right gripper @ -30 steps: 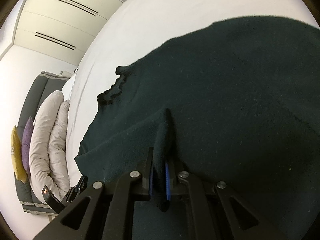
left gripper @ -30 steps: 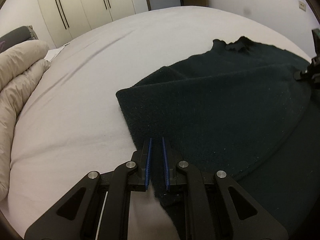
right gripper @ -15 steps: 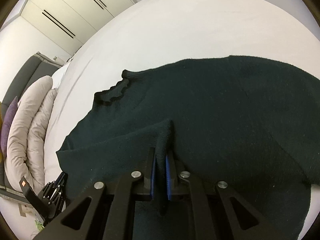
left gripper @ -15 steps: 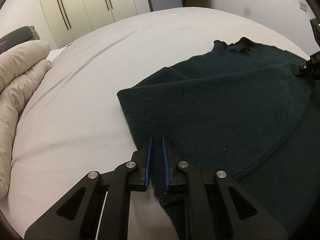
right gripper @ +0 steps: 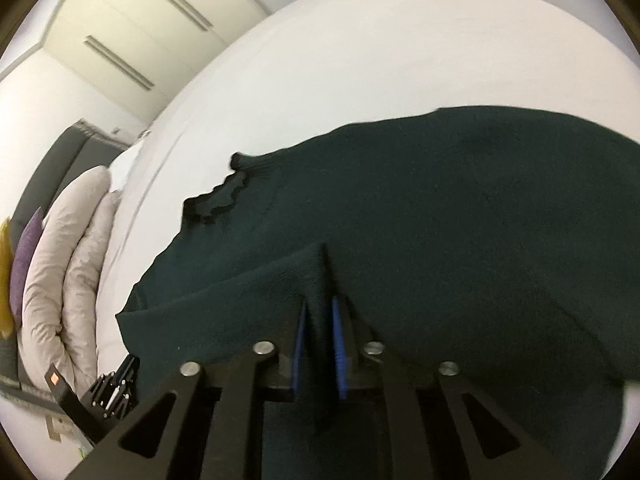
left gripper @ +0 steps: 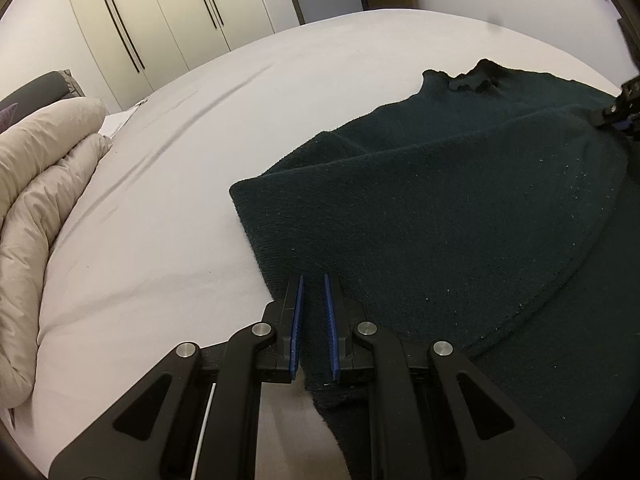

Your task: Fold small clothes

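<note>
A dark green knitted sweater lies spread on the white bed, its ruffled collar at the far side. My left gripper is shut on the sweater's near edge and holds a folded flap over the body. My right gripper is shut on a pinched fold of the same sweater; its collar shows to the left. The right gripper also shows in the left wrist view, and the left gripper in the right wrist view.
A beige duvet is bunched at the bed's left side, with a purple cushion and a grey headboard behind it. Cream wardrobe doors stand beyond the bed. White sheet stretches left of the sweater.
Both grippers stay shut on the sweater. The right gripper has shifted and turned a little, carrying its pinched fold. The left gripper has barely moved.
</note>
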Demonstrator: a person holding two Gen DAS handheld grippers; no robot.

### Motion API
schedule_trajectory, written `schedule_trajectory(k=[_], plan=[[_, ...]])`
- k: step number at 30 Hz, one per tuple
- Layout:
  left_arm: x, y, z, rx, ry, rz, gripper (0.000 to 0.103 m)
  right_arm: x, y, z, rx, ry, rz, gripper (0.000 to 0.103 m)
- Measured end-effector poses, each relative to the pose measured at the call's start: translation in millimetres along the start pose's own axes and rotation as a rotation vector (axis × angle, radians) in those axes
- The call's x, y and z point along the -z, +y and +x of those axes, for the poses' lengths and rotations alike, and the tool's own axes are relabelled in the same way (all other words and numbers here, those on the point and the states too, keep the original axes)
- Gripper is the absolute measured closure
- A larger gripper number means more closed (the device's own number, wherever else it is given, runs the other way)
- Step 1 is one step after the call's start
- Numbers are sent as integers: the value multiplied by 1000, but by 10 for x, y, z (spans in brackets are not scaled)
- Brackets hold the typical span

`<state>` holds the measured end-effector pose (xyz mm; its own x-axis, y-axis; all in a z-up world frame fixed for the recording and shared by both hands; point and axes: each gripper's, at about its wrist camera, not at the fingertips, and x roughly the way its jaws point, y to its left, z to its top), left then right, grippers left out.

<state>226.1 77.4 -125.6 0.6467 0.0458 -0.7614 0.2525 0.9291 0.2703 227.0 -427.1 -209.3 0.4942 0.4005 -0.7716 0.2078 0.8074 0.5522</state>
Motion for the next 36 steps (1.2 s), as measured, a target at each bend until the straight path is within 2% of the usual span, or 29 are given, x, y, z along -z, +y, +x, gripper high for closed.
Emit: schedule_trajectory(k=[1,2,3,4,5,8,10,12,13,14,15,17,18,19,21,22,23,24,25,26,27,28,29,30,32,34,36], plan=[[-1,0,3,-1,0,0,93,9,7,-106,47,-39,22,67],[-1,-4,7,-4,-1,1,93,38,56,-276,108,-126,33,61],[0,-8,8,-8,-2,4,93,71,123,-379,124,-180,24,61],[0,-17,10,-12,-3,7,93,117,254,-456,91,-210,-3,61],[1,-24,13,-17,-3,10,93,148,356,-461,43,-203,-21,61],[-4,-45,23,-27,-5,16,93,301,816,-156,-216,-50,-92,61],[-3,-47,28,-26,-5,15,93,373,1008,129,-310,34,-110,61],[-3,-48,37,-21,-2,9,93,406,1059,473,-351,108,-90,61],[-3,-42,41,-16,-1,5,93,394,1014,600,-338,118,-70,66],[-1,-34,44,-12,1,2,93,358,884,702,-345,109,-33,87],[-1,-27,44,-9,0,-1,93,318,756,734,-370,99,9,103],[0,-17,46,-4,1,-5,93,238,364,671,-426,49,140,103],[4,-7,44,-2,2,-6,93,203,219,588,-436,9,167,103],[2,-7,42,-3,1,-6,93,173,60,467,-413,-45,175,103],[5,2,41,-1,1,-7,93,145,-356,137,-310,-153,214,102],[5,3,41,0,1,-9,93,153,-595,-18,-281,-189,264,98],[5,7,39,4,-2,-14,93,196,-901,-250,-203,-235,338,97],[7,20,37,10,-5,-21,93,243,-1103,-452,-164,-271,379,97],[10,39,35,19,-7,-30,93,299,-1285,-674,-157,-303,409,93],[13,70,28,34,-12,-47,93,403,-1489,-1007,-153,-345,439,67],[13,116,17,55,-16,-70,93,472,-1607,-1218,-131,-371,454,31],[14,158,-1,70,-18,-89,93,578,-1745,-1465,-90,-407,484,20],[15,213,-34,83,-20,-115,93,718,-1914,-1742,-45,-464,535,13],[12,267,-75,81,-17,-146,92,847,-2086,-1988,-33,-515,578,13],[32,397,-233,67,-26,-222,93,1059,-2450,-2351,-54,-560,660,13],[44,469,-442,72,-50,-274,92,1207,-2749,-2505,-61,-563,757,15],[66,479,-686,77,-81,-312,93,1325,-3024,-2514,-112,-539,860,24]])
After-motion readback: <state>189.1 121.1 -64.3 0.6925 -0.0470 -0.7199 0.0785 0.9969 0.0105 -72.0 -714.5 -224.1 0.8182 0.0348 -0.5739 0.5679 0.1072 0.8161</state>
